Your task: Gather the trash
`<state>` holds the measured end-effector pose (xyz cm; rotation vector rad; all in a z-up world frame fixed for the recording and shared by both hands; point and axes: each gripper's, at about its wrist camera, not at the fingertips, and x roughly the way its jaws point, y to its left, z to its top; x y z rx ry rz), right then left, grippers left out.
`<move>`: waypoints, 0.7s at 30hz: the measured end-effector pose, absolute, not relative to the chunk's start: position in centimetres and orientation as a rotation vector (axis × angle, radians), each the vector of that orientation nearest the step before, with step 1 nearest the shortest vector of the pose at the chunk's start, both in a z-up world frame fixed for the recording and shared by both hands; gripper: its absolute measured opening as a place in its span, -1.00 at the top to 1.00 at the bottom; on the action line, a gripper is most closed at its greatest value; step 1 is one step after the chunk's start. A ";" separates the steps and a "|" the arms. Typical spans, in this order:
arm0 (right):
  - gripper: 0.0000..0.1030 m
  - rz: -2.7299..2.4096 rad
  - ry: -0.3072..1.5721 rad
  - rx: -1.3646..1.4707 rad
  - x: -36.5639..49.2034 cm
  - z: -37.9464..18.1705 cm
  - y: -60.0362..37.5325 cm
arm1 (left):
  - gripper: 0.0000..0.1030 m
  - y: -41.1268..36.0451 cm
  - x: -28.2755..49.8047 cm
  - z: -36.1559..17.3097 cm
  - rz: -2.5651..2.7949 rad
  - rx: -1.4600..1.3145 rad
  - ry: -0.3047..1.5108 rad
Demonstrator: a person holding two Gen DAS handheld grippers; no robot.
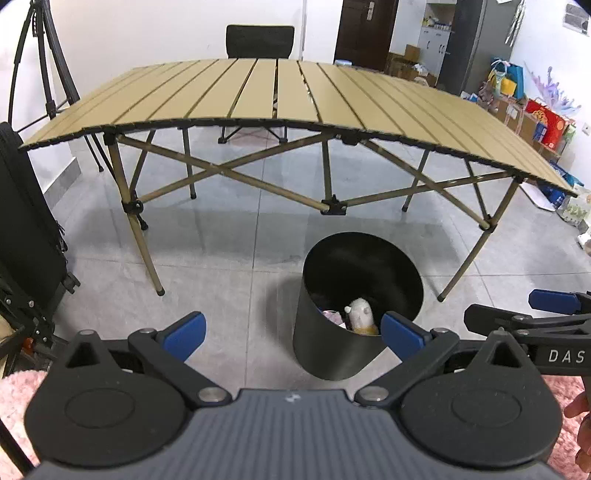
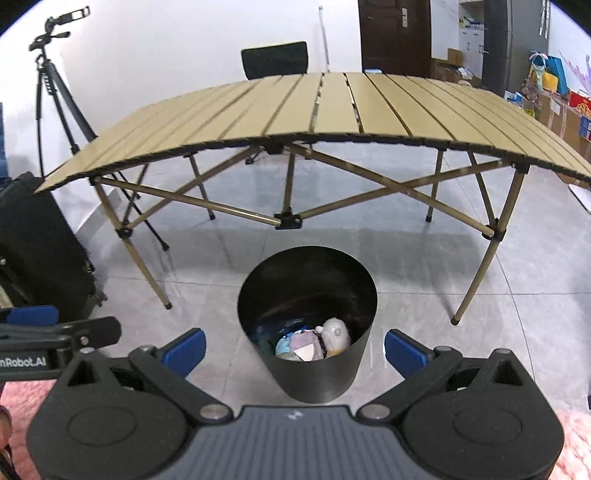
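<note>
A grey tiled floor [image 1: 236, 258] fills the middle of both views. Across the upper half stands a folding desk [image 1: 258, 92] with a tan slatted top and crossed metal legs; its top is bare in both views. Behind it, at the upper centre, a black chair [image 1: 260, 40] shows above the far edge. A dark door [image 2: 395, 35] sits at the upper right, and boxes and coloured bags [image 1: 532, 107] line the right wall. A black case [image 2: 40, 251] stands at the left edge, and a tripod [image 2: 55, 92] rises in the upper left of the right wrist view.

On the floor in front of the desk, lower centre, stands an open black bin [image 2: 306, 314]. The trash [image 2: 314, 341] lies at its bottom: a pale, rounded stuffed-looking item at the right, with light blue, lilac and white pieces beside it. In the left wrist view the bin appears right of centre, and its near wall hides most of the contents.

The left hand-held gripper [image 1: 293, 334] has its blue-padded fingers spread wide apart with nothing between them. The right hand-held gripper [image 2: 295, 349] is likewise spread wide and empty, with the bin framed between its fingers. Each tool shows at the lower edge of the other's view. Pink fuzzy sleeves [image 1: 18, 398] show in the bottom corners.
</note>
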<state>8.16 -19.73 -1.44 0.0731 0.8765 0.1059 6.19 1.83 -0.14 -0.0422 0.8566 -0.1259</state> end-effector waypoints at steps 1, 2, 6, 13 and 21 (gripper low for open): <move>-1.00 0.107 0.870 0.069 7.7 -1.1 -19.7 | -1.00 1.9 5.9 0.1 -0.129 -0.042 0.851; -1.00 0.107 0.863 0.065 7.3 -0.8 -19.7 | -1.00 2.0 5.6 0.3 -0.134 -0.042 0.847; -1.00 0.109 0.847 0.048 5.9 0.2 -19.8 | -1.00 2.1 4.3 1.2 -0.145 -0.037 0.828; -1.00 0.114 0.826 0.036 4.2 1.2 -19.8 | -1.00 2.1 3.3 1.9 -0.144 -0.028 0.800; -1.00 0.124 0.817 0.034 3.6 1.4 -19.5 | -1.00 1.9 3.0 2.0 -0.147 -0.019 0.794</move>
